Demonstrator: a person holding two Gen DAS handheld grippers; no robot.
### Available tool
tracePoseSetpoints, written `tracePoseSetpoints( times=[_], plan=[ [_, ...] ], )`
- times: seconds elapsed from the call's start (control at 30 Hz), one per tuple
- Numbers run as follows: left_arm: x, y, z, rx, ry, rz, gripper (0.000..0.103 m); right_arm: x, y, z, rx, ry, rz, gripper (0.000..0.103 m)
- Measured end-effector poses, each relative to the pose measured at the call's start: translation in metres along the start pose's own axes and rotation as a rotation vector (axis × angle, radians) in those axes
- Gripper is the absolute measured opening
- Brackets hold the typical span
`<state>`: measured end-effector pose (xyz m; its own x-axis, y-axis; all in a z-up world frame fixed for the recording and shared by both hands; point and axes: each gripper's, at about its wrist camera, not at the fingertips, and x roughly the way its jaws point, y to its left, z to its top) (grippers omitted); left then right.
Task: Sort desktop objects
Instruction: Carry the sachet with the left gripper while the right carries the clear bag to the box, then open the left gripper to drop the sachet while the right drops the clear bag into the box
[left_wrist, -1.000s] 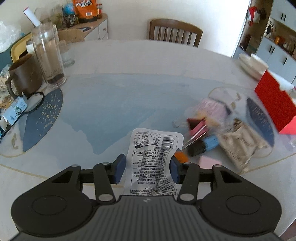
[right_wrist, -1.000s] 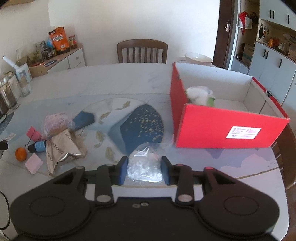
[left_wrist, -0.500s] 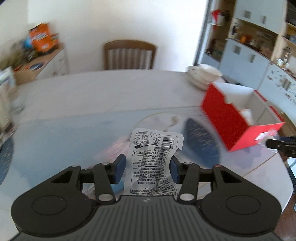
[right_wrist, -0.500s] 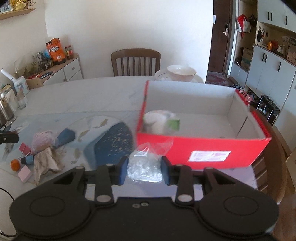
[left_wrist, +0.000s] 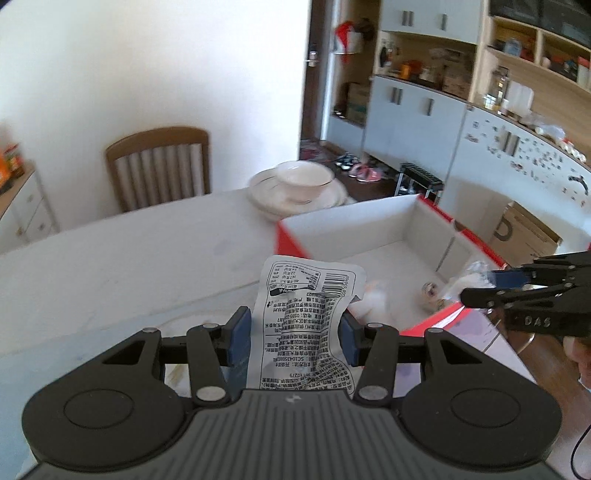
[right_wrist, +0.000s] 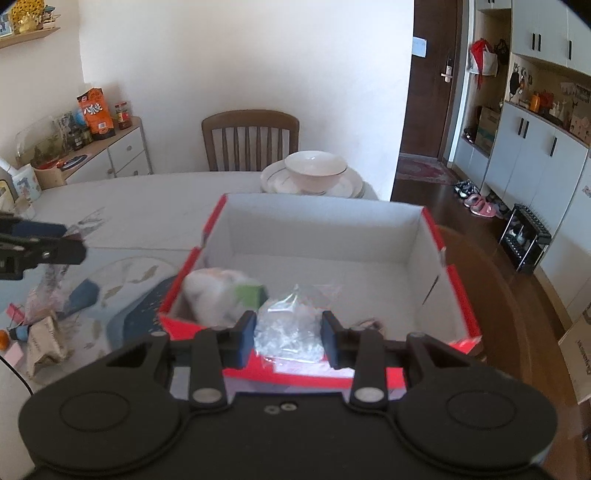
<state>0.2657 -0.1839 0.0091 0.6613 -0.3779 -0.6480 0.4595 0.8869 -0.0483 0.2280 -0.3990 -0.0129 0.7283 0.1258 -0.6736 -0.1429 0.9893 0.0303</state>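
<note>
my left gripper (left_wrist: 293, 334) clamps printed packet (left_wrist: 304, 325), right gripper (right_wrist: 288, 334) clamps clear bag (right_wrist: 291, 325), red box (right_wrist: 458, 291) rim now just ahead, open inside, earlier farther off

White wall (right_wrist: 240, 55) — wooden chair (right_wrist: 250, 138), grey cabinets (left_wrist: 413, 110)

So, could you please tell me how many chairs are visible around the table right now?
1: a wooden chair with a slatted back stands at the far side of the table, against the white wall, left of the stacked dishes. Others may be hidden outside both views.
</note>
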Motion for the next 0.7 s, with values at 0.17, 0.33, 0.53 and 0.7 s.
tracePoseSetpoints(
  times=[0.17, 0.33, 0.53, 0.7],
  plan=[
    [0.036, -0.037, 0.027, 0.055, 0.020, -0.031, 0.048, 0.009, -0.019, 0.006, -0.020, -0.004, -0.009, 0.036],
    [0.070, -0.061, 0.042, 0.095, 0.058, -0.045, 0.048, 0.019, -0.034, 0.011, -0.033, 0.001, -0.013, 0.036],
    [0.106, -0.076, 0.060, 0.142, 0.095, -0.044, 0.048, 0.038, -0.047, 0.014, -0.037, 0.023, -0.024, 0.036],
    [0.141, -0.080, 0.073, 0.164, 0.150, -0.036, 0.048, 0.060, -0.057, 0.017, -0.024, 0.056, -0.026, 0.036]
  ],
)
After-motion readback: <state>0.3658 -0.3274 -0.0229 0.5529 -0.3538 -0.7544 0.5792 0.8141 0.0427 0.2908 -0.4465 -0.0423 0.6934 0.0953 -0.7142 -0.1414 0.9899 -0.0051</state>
